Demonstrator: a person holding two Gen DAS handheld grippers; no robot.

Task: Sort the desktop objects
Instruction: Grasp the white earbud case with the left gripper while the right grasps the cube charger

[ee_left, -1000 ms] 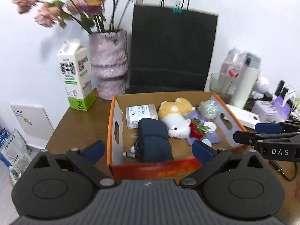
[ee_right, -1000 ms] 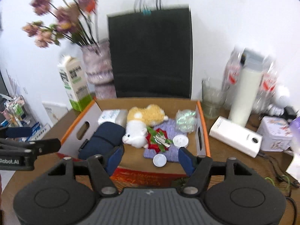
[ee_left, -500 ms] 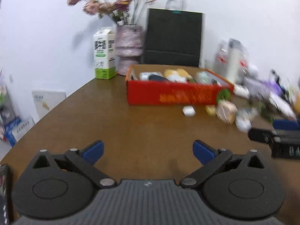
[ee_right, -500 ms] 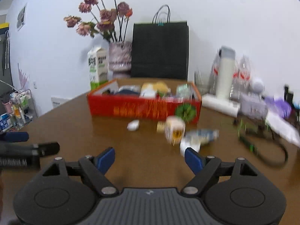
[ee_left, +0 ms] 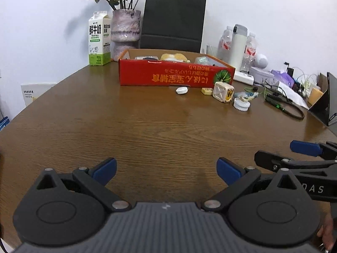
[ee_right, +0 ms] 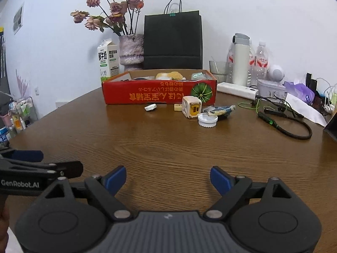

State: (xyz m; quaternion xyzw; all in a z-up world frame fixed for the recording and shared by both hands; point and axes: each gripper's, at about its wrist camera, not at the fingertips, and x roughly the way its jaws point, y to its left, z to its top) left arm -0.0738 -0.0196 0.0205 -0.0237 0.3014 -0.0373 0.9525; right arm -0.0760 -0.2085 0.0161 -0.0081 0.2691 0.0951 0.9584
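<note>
- the brown wooden surface (ee_right: 168, 143) fills most of both your views, and the wide stretch in front of you lies bare.
- the black paper bag (ee_right: 173, 40) stands at 12 o'clock against the wall, behind the box.
- the red box (ee_right: 159, 93) sits at 12 o'clock, far across the surface, its printed side toward you; a yellow plush (ee_right: 169, 75) and other things show over its rim.
- the vase of dried flowers (ee_right: 130, 49) and the milk carton (ee_right: 107, 59) stand at 11 o'clock, just left of the bag.
- the white flask (ee_right: 240, 60) stands among clear bottles at 1 o'clock.
- your left gripper (ee_left: 166, 168) is spread wide with nothing between its blue pads, low over the bare surface.
- your right gripper (ee_right: 168, 178) has just been opening and now stands wide, nothing between its pads either; each gripper shows at the edge of the other's view.
- loose things to sort lie just in front of the box at 12 to 1 o'clock: a cream cube charger (ee_right: 191, 109), a snack packet (ee_right: 221, 110), a white ridged lid (ee_right: 207, 120), a small white piece (ee_right: 150, 107) and a small yellow piece (ee_right: 178, 107).
</note>
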